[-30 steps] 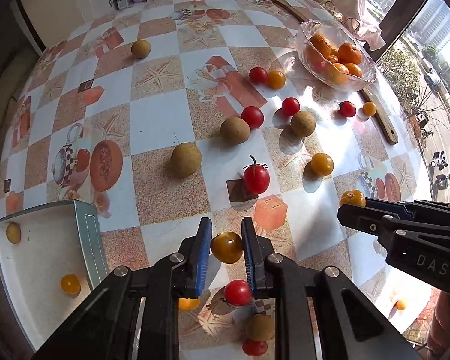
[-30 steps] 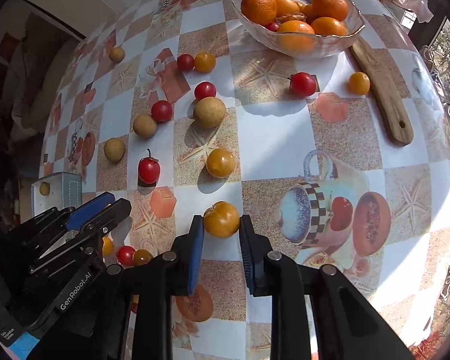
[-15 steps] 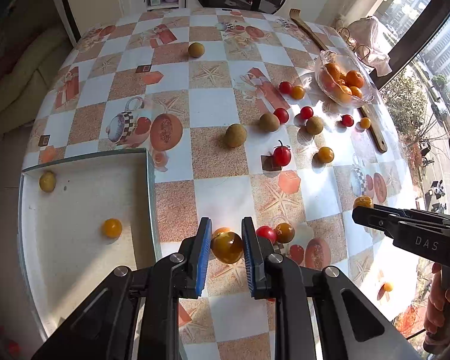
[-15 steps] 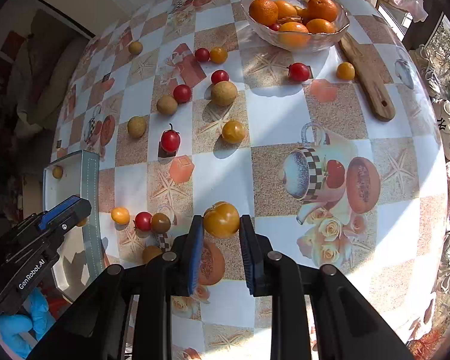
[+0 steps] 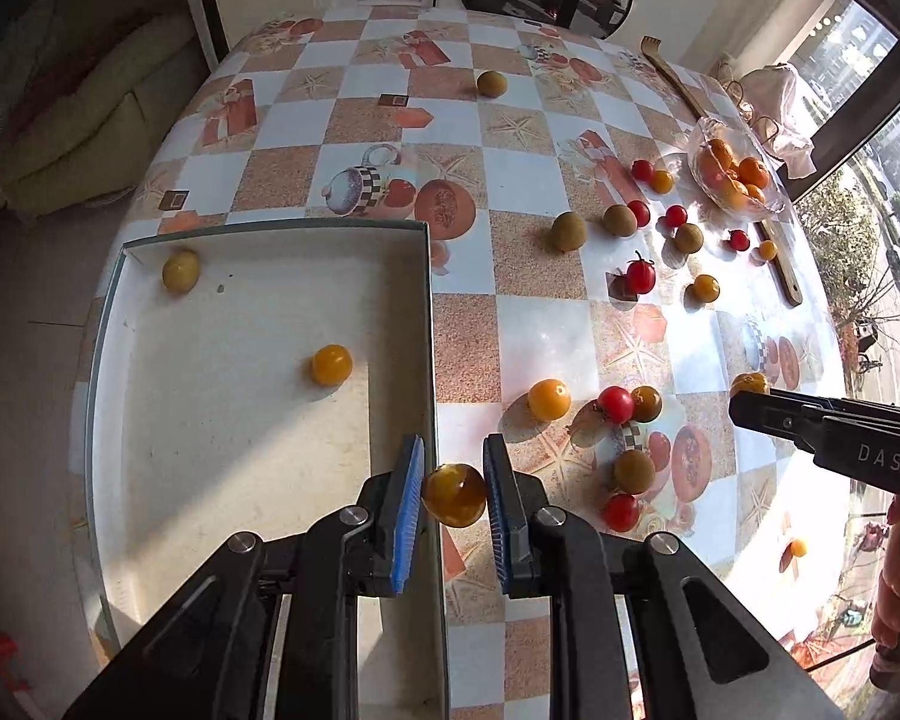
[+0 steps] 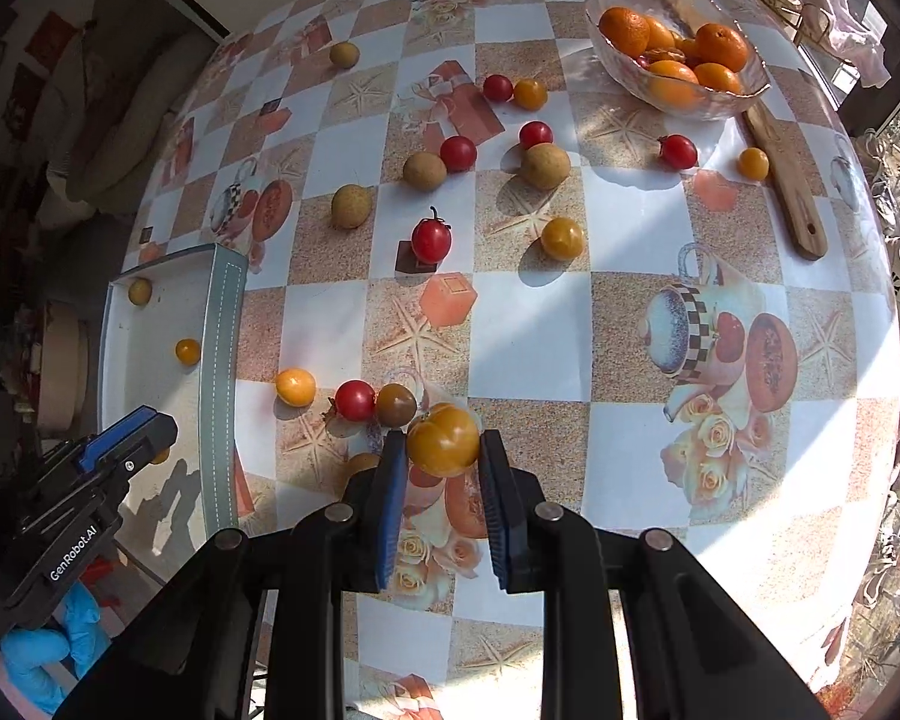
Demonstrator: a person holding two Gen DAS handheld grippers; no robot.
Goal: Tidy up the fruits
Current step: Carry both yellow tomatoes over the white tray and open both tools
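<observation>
Left tongs (image 5: 453,495) are closed on a dark amber tomato (image 5: 453,494), clamped between the blue pads and held directly above the right wall of the white tray (image 5: 427,324). Right tongs (image 6: 442,450) are closed on a larger yellow-orange tomato (image 6: 443,439), held above the near part of the bench (image 6: 528,336).

The left wrist view shows the tray floor in full: one pale yellow fruit (image 5: 180,270) in the far left corner and one orange tomato (image 5: 332,365) near the middle, well apart. It also shows the right tongs from the side, entering at the right edge with their fruit at the tip. The right wrist view shows only the right part of the tray, at its left, with the left tongs over it; the gloved hand (image 6: 42,660) behind them appears in this view alone.

The right wrist view gives the clearer reading of the glass bowl (image 6: 744,97) at far right, filled with oranges, and of the wooden utensil (image 6: 783,180) running beside it.

On the bench near the tray, an orange tomato (image 6: 295,387), a red tomato (image 6: 355,400) and a dark tomato (image 6: 396,404) lie in a row, the last two touching. More red tomatoes and brown round fruits lie scattered farther off.
</observation>
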